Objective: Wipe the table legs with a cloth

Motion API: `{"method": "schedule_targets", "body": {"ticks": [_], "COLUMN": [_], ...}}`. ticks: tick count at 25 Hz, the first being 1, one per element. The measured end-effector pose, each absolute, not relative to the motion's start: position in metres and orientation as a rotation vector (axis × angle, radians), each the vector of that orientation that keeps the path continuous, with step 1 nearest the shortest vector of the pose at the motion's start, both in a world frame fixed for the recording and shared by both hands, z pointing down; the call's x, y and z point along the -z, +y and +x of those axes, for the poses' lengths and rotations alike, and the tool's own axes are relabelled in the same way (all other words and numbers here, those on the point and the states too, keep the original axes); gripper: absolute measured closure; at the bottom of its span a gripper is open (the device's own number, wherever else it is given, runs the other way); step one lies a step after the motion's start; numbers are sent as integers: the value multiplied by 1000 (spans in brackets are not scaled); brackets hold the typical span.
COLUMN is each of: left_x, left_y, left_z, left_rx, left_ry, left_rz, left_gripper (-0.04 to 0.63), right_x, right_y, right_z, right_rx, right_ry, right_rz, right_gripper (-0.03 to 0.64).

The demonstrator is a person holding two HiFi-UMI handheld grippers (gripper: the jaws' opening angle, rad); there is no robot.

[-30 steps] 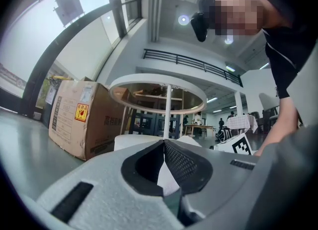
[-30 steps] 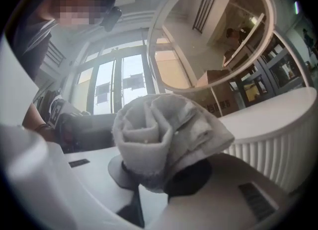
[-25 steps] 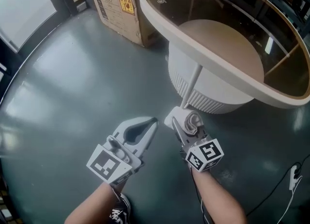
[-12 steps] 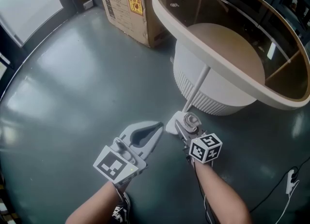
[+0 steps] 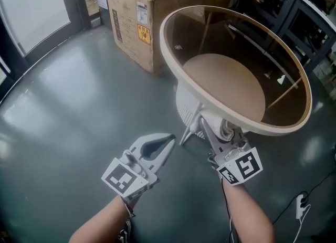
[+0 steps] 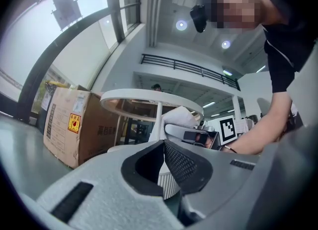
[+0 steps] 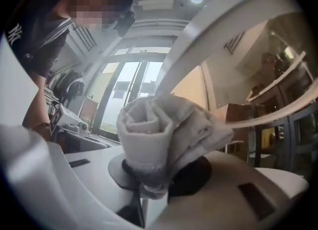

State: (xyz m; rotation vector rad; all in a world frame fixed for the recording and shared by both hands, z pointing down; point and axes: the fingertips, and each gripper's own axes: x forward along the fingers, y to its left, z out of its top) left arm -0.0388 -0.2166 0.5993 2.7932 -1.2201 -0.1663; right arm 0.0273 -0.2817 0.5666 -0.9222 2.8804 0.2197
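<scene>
A round table with a cream rim (image 5: 173,53) and a glass top stands on slanted white legs. In the head view my right gripper (image 5: 219,130) is shut on a rolled white cloth (image 5: 224,128) and sits just under the near rim, high on a white leg (image 5: 189,130). The right gripper view shows the cloth (image 7: 159,124) bunched between the jaws and pressed to the leg (image 7: 208,35). My left gripper (image 5: 167,141) hovers over the floor left of that leg, shut on nothing. Its own view shows the table (image 6: 149,97), the leg (image 6: 159,119) and the cloth (image 6: 181,117) ahead.
A big cardboard box (image 5: 142,21) stands behind the table on the left. A white ribbed round body (image 5: 184,105) sits under the table. Dark shelving (image 5: 283,6) lines the back right. A cable with a plug (image 5: 300,205) lies on the grey floor at right.
My right gripper has slid the cloth up the leg from near the floor to just under the rim. The left gripper has hardly moved. The head view has tilted up.
</scene>
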Motion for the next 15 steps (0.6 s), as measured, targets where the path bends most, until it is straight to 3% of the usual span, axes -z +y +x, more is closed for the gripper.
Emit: {"method": "schedule_targets", "body": {"ticks": [8, 15], "left_x": [-613, -653], "left_y": [-213, -211], "left_z": [-34, -33], "left_rx": [174, 99], "left_ry": [-1204, -1173], "left_rz": [2779, 2741], "left_gripper": [591, 591], "right_x": [-559, -641], "right_y": [-275, -267], "right_z": [15, 14], "right_rx": [-575, -387], "right_ry": [2934, 3037], "right_rz": [-843, -784], "right_gripper": [538, 540]}}
